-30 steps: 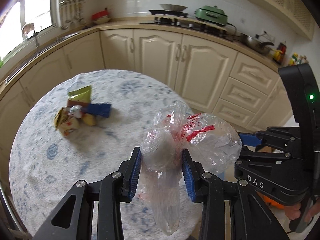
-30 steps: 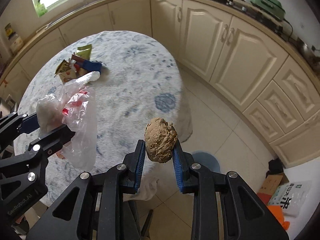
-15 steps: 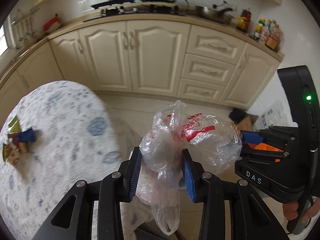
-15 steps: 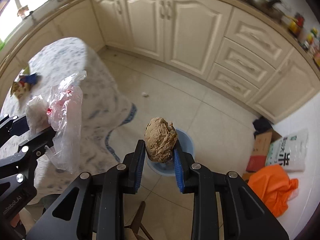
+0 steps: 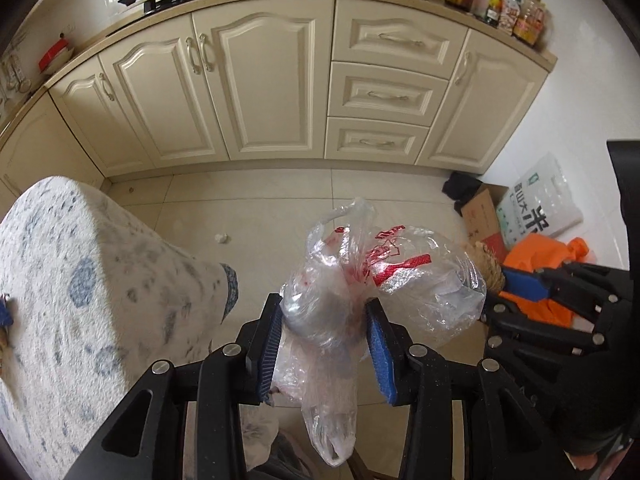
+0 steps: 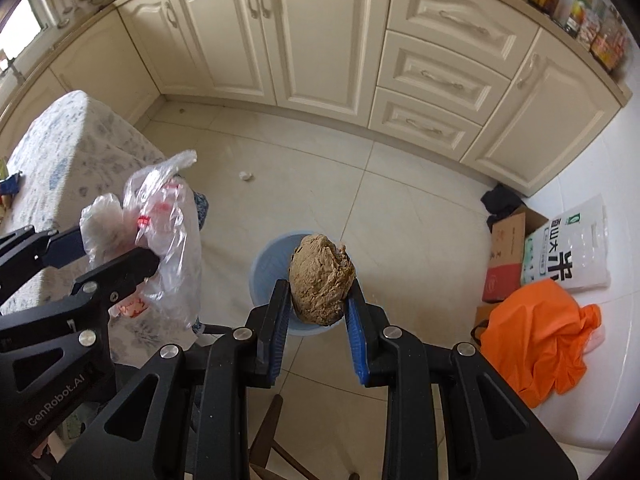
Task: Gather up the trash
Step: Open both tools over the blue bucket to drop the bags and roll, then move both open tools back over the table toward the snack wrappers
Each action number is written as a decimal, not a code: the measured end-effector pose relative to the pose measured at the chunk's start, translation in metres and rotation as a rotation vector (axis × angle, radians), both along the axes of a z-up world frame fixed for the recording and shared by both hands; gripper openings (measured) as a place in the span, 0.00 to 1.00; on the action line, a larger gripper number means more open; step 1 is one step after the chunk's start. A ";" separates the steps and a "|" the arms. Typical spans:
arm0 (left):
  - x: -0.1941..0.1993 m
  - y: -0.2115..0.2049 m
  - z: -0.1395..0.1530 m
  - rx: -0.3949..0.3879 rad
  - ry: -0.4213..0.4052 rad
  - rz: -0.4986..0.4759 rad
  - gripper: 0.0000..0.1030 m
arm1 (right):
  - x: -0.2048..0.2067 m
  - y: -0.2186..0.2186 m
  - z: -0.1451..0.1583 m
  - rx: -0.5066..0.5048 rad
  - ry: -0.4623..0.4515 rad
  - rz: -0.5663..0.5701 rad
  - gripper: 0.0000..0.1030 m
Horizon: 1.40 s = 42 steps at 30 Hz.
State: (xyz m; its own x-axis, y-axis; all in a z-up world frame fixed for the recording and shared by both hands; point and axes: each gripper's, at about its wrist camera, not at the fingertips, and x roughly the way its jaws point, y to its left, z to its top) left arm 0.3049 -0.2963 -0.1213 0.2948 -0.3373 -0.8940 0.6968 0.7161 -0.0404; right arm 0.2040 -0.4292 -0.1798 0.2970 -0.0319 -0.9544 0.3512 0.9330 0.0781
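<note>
The left hand-held gripper [image 5: 324,336] is squeezed shut on a crumpled clear plastic bag [image 5: 360,292] with red print. The bag sits right between its blue pads [image 5: 378,354], puffs out above them toward the right of the frame, and a long tail of it hangs down below the fingers at the bottom middle. The right hand-held gripper [image 6: 320,304] is closed tight on a brown paper wad [image 6: 322,278], which is held at the tips of its blue pads [image 6: 354,320] and sticks up above them in the middle of the frame. Right behind the wad, lower down on the floor [image 6: 400,208], is a round light blue bin [image 6: 266,266]; the wad covers part of its rim. In the right wrist view the left hand-held gripper and its bag show at the middle left, beside the bin. The round worktop [image 5: 80,280] with a white and blue cloth is at the left of both views. A small white scrap [image 6: 245,176] lies on the floor in front of the cream cabinets [image 6: 320,40]. An orange bag [image 6: 536,332] lies at the lower right, near a cardboard box [image 6: 506,240].
</note>
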 end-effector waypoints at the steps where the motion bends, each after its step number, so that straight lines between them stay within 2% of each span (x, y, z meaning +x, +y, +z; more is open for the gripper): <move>1: 0.001 -0.004 -0.004 0.015 -0.005 0.004 0.48 | 0.000 -0.001 -0.002 0.006 0.004 -0.004 0.27; 2: 0.004 -0.008 -0.007 0.044 -0.011 0.011 0.63 | 0.001 -0.002 -0.004 0.010 0.006 -0.007 0.27; 4: 0.006 -0.012 -0.008 0.050 -0.035 0.009 0.69 | 0.001 -0.003 -0.009 0.010 0.014 -0.008 0.27; 8: 0.008 -0.013 -0.011 0.069 -0.076 0.029 0.69 | 0.002 0.000 -0.020 0.015 0.039 0.002 0.27; 11: 0.014 -0.010 -0.016 0.079 -0.066 0.054 0.69 | 0.004 0.003 -0.025 0.020 0.049 0.008 0.27; 18: -0.004 0.006 -0.015 0.092 -0.064 0.094 0.69 | 0.014 0.012 -0.028 0.022 0.066 0.016 0.29; 19: -0.003 0.007 -0.015 0.090 -0.063 0.099 0.69 | 0.015 0.012 -0.027 0.022 0.070 0.014 0.31; 20: -0.004 0.012 -0.013 0.089 -0.063 0.103 0.69 | 0.016 0.013 -0.026 0.026 0.074 0.013 0.43; 21: -0.004 0.015 -0.013 0.089 -0.060 0.108 0.69 | 0.018 0.012 -0.025 0.034 0.079 0.006 0.62; 23: -0.003 0.022 -0.011 0.082 -0.049 0.116 0.70 | 0.018 0.014 -0.019 0.023 0.050 -0.002 0.75; 27: 0.001 0.030 -0.009 0.078 -0.046 0.132 0.70 | 0.019 0.023 -0.011 -0.054 0.049 0.022 0.75; 31: 0.002 0.042 -0.008 0.066 -0.019 0.148 0.70 | 0.019 0.027 -0.007 -0.054 0.045 0.019 0.75; 42: -0.010 0.075 0.015 0.021 -0.040 0.166 0.70 | 0.014 0.036 0.010 -0.072 0.024 -0.012 0.75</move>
